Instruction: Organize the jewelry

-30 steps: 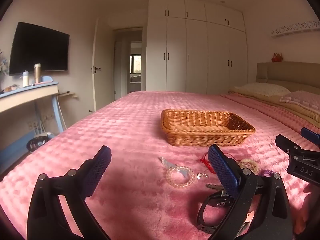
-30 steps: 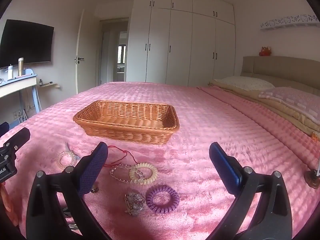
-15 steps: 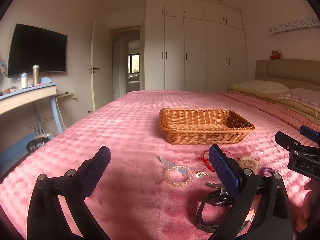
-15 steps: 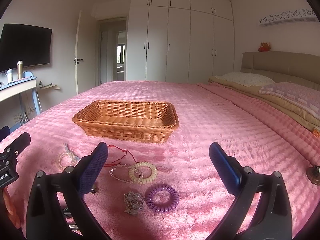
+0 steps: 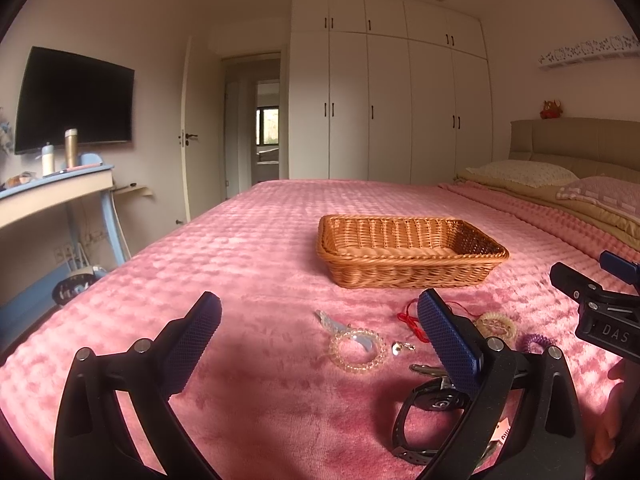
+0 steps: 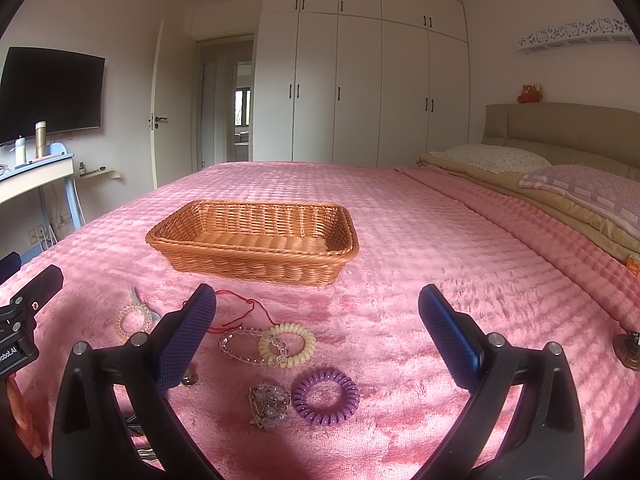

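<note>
An empty wicker basket [image 5: 408, 254] [image 6: 256, 242] sits on the pink bedspread. In front of it lie loose pieces: a clear bead bracelet [image 5: 358, 350] [image 6: 132, 318], a red cord [image 5: 410, 318] [image 6: 236, 312], a cream coil hair tie [image 6: 286, 344], a purple coil hair tie [image 6: 325, 396], a crystal brooch [image 6: 268, 404], a black watch [image 5: 428, 420]. My left gripper [image 5: 320, 344] is open and empty, above the bracelet. My right gripper [image 6: 316, 340] is open and empty, above the hair ties.
Pillows [image 6: 492, 158] and folded bedding lie at the right by the headboard. A desk [image 5: 52, 192] with bottles stands off the bed's left edge. A small brown object [image 6: 628, 350] sits at the bed's right edge. White wardrobes [image 5: 388, 108] line the far wall.
Both views have shifted slightly; the basket and jewelry sit a little higher and nearer. Both grippers stay open and empty. Nothing on the bed has moved.
</note>
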### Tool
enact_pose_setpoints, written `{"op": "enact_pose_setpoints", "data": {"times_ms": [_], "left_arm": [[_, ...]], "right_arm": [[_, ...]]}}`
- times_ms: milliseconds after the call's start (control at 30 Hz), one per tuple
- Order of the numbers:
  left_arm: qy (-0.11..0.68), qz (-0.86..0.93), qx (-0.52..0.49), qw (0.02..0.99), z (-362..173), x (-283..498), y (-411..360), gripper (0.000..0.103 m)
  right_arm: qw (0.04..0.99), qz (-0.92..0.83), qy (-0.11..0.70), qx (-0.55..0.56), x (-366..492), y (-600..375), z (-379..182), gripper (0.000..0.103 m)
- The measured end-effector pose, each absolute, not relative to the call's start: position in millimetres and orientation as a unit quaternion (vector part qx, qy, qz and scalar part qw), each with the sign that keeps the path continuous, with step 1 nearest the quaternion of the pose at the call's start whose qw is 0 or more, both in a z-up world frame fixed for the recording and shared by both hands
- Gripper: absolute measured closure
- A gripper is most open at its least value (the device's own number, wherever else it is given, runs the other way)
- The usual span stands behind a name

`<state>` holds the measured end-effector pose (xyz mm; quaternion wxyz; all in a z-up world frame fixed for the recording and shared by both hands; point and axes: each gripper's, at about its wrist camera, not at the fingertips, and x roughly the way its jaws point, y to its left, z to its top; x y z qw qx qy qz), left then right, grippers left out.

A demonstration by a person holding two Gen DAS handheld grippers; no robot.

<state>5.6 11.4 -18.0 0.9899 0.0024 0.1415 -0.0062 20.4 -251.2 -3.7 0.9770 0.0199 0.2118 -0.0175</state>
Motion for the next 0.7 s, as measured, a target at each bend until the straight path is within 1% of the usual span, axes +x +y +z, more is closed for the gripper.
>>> {"op": "enact_pose_setpoints", "data": {"times_ms": [700], "left_arm": [[0.142,-0.006,0.002,0.99,-18.2,5.4,11.2,0.008]], "right_arm": [[0.977,-0.016,0.213,0.019,20.1,-249.5,-4.2,0.006]]}}
